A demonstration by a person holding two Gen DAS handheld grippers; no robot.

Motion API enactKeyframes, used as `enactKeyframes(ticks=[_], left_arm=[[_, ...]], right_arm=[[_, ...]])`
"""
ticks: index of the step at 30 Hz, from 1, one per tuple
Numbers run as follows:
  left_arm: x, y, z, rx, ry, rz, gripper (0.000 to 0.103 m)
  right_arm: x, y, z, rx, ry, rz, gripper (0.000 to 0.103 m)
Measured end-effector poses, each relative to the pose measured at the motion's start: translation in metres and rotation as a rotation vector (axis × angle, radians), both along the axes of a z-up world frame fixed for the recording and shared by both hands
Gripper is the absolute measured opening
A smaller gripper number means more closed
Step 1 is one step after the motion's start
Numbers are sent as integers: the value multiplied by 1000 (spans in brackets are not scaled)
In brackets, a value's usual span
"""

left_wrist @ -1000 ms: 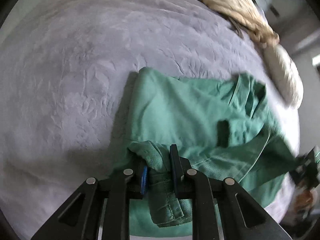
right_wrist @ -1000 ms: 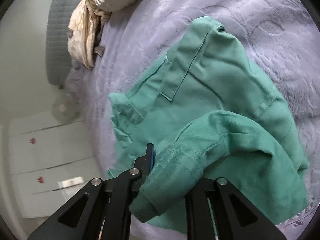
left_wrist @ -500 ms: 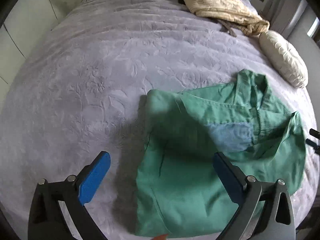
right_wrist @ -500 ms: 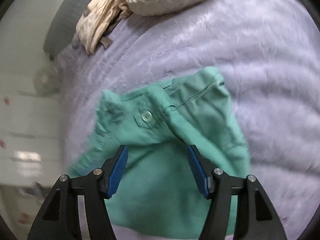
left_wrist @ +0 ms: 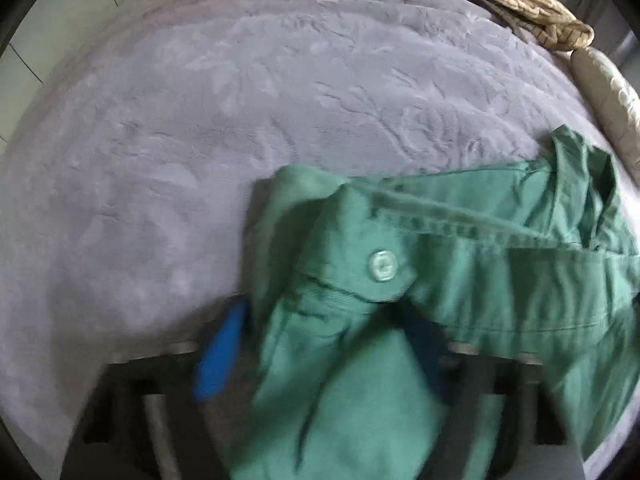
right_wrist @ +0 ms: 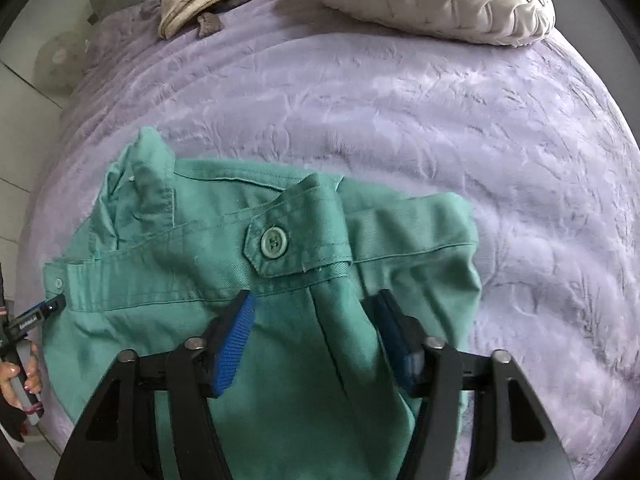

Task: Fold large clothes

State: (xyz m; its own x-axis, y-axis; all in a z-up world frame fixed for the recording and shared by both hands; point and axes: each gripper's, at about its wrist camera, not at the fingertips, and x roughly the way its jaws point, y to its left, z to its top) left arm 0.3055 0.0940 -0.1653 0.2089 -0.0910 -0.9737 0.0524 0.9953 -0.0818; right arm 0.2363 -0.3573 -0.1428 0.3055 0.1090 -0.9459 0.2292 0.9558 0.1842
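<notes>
Right wrist view: green jacket (right_wrist: 280,280) lies part-folded at 6 o'clock on the bed (right_wrist: 440,120); right gripper (right_wrist: 316,336) and left gripper (left_wrist: 320,352) both closing half-wide astride cloth, pinching nothing yet; next, grip firmly and fold.

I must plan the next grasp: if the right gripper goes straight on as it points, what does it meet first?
Most likely the green garment: the right gripper points down at its sleeve, jaws closing around the cloth.
</notes>
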Motion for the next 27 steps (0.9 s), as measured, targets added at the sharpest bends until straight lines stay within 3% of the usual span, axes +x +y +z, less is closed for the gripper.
enactKeyframes(ticks=[1,2,3,5,9,13,15,17,19,20,24,27], left_arm=[[0,-5,2,18,-12,-15,41],[-2,-11,7,69,-37,-38,29],[-6,-16,14,102,-59,-57,25],[-15,-20,33,116,-121,-82,24],[-17,-14,54,75,-173,-89,24],[1,-16,27,123,-133,-31,25],[6,-17,12,146,-119,10,33],[3,-18,4,210,-141,11,58],[0,-19,4,282,-182,-5,69],[-1,-16,7,276,-185,-15,69],[-8,11,35,263,-187,10,69],[-25,27,65,192,-209,-10,69]], right_arm=[[-1,4,1,-38,4,5,5],[-2,12,2,-72,14,20,5],[-4,20,7,-121,5,35,4],[-12,36,27,-212,-57,86,4],[-23,25,68,-202,-180,84,4],[-7,6,39,-189,-111,44,4],[2,3,13,-173,-65,20,4],[6,1,-10,-153,-33,0,5],[8,-2,-19,-137,-36,-20,5],[7,-5,-19,-117,-42,-34,6],[-7,-26,-1,-37,-20,-131,34],[-32,-43,24,-18,-43,-240,35]])
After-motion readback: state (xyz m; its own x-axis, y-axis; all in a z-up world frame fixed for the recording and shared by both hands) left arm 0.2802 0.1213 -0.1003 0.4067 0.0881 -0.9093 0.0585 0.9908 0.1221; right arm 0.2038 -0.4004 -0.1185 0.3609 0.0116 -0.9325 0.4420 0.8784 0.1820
